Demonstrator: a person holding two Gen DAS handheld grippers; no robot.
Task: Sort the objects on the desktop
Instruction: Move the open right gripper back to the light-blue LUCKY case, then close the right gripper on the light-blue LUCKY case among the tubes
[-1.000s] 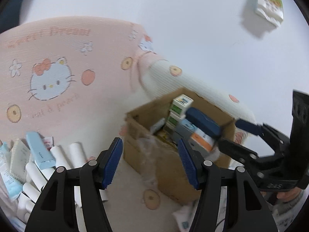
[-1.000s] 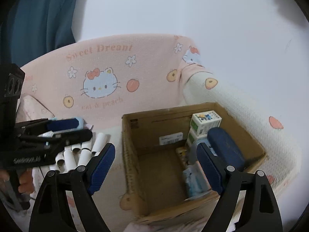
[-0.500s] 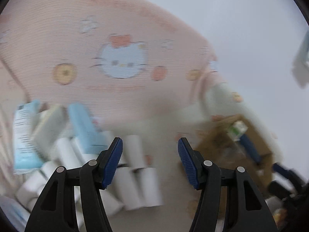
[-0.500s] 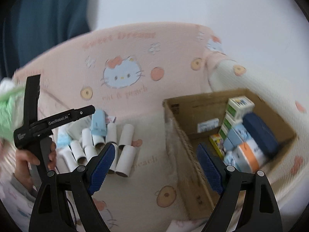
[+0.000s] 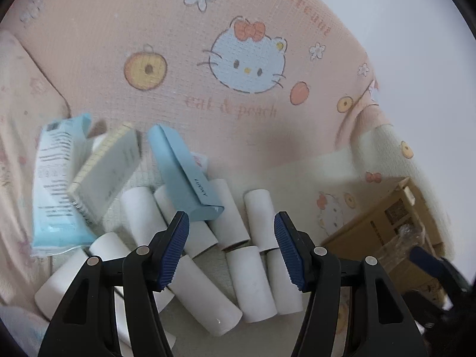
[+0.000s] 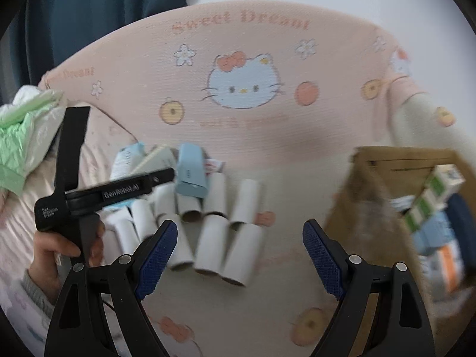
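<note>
Several white paper tubes [image 5: 253, 279] lie in a heap on the pink Hello Kitty blanket [image 5: 208, 29]. A light blue box [image 5: 184, 175] rests on top of them, with a grey-white box [image 5: 107, 172] and a pale blue packet [image 5: 56, 184] to its left. My left gripper [image 5: 232, 250] is open and empty, just above the tubes. My right gripper [image 6: 238, 255] is open and empty, further back from the same tubes [image 6: 226, 247]. The left gripper's body [image 6: 104, 193] shows in the right wrist view, held by a hand. The cardboard box [image 6: 386, 196] holds several small packages.
The cardboard box [image 5: 383, 229] stands to the right of the tubes, with clear plastic at its rim. A green and white quilted cloth [image 6: 20, 136] lies at the far left. A dark blue curtain [image 6: 89, 15] hangs behind the blanket.
Both grippers have swung left, away from the cardboard box. The left gripper has come down close over the tube heap. Both stay open and empty.
</note>
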